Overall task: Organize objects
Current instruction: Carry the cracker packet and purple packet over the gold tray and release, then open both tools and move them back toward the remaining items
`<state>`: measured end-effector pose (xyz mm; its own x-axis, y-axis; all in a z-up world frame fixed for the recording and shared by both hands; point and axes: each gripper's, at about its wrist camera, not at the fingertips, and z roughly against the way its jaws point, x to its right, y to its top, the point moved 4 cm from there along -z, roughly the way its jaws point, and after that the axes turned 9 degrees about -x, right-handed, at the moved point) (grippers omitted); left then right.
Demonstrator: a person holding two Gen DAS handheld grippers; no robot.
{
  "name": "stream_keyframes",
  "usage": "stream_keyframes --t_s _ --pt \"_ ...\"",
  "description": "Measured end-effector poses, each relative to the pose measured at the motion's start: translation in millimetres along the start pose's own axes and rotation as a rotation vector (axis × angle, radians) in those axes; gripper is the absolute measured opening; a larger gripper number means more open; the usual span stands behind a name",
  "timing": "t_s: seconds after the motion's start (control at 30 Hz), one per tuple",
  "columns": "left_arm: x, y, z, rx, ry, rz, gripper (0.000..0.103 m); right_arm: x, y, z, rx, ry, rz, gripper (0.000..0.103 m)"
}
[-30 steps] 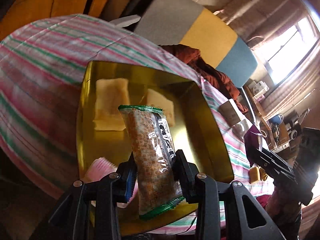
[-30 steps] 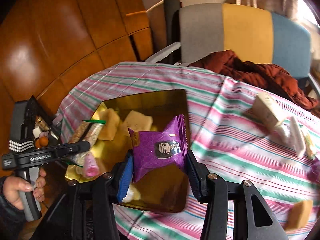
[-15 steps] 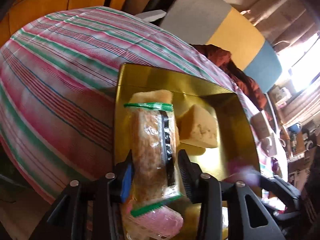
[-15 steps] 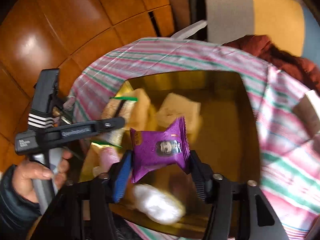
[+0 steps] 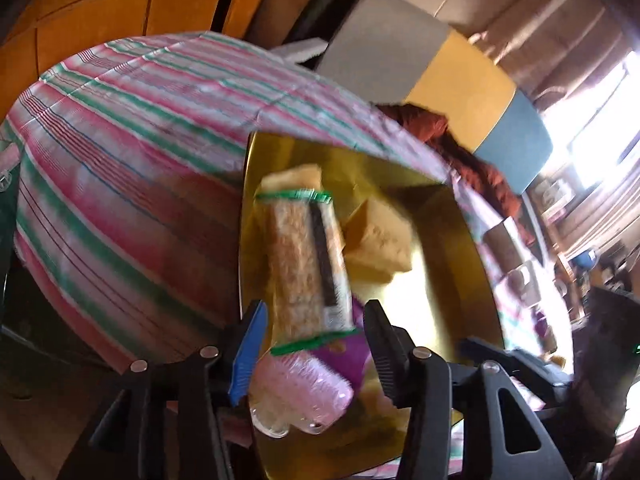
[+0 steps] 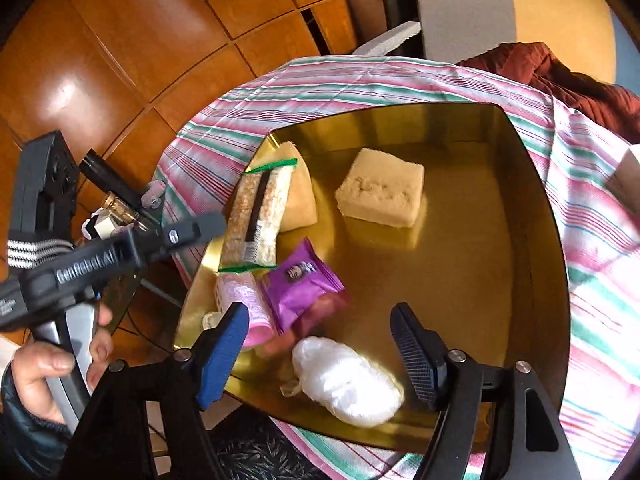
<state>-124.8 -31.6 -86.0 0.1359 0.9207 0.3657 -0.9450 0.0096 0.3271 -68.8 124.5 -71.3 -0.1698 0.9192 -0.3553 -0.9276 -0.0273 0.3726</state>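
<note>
The gold tray (image 6: 532, 216) is sitting on the striped tablecloth (image 6: 592, 240), with a grey, yellow and blue chair (image 5: 460, 80) and a rust-red garment (image 6: 560, 76) lying beyond the far edge.

In the tray: the green-edged cracker packet (image 6: 260, 216) is leaning over one yellow sponge block (image 6: 300, 196); a second sponge block (image 6: 380, 188) is lying apart toward the middle. The purple snack packet (image 6: 300, 284) is lying just beside the pink item (image 6: 244, 304), and a white plastic-wrapped bundle (image 6: 344, 380) is sitting near the front rim.

The right gripper (image 6: 320, 344) is hovering over the tray with jaws spread and nothing between them. The left gripper (image 5: 312, 344) is also standing parted, either side of the cracker packet's near end without pressing it.

The left wrist view is motion-blurred; its printing is unreadable, and the purple packet is mostly hidden behind the pink item there. Only the right wrist view is showing the white bundle and the person's left hand (image 6: 44, 376) on the handle. Small boxes (image 5: 504, 240) at the right are too smeared to identify.
</note>
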Motion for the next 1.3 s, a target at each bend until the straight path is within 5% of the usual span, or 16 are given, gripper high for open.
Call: stream_keyframes --t_s 0.4,0.57,0.87,1.3 --pt "11.1 40.1 -35.3 0.032 0.221 -0.113 0.044 2.2 -16.1 13.3 0.03 -0.034 -0.008 0.076" --pt "10.8 49.5 -29.7 0.041 0.185 -0.08 0.045 3.9 -20.9 13.9 0.025 -0.045 -0.014 0.076" --pt "22.7 15.6 11.9 0.121 0.137 -0.069 0.053 4.0 -23.3 21.2 0.057 -0.059 -0.011 0.078" --pt "69.2 -23.4 38.1 0.227 0.208 -0.216 0.056 -6.0 -28.2 45.8 0.151 -0.177 0.03 0.087"
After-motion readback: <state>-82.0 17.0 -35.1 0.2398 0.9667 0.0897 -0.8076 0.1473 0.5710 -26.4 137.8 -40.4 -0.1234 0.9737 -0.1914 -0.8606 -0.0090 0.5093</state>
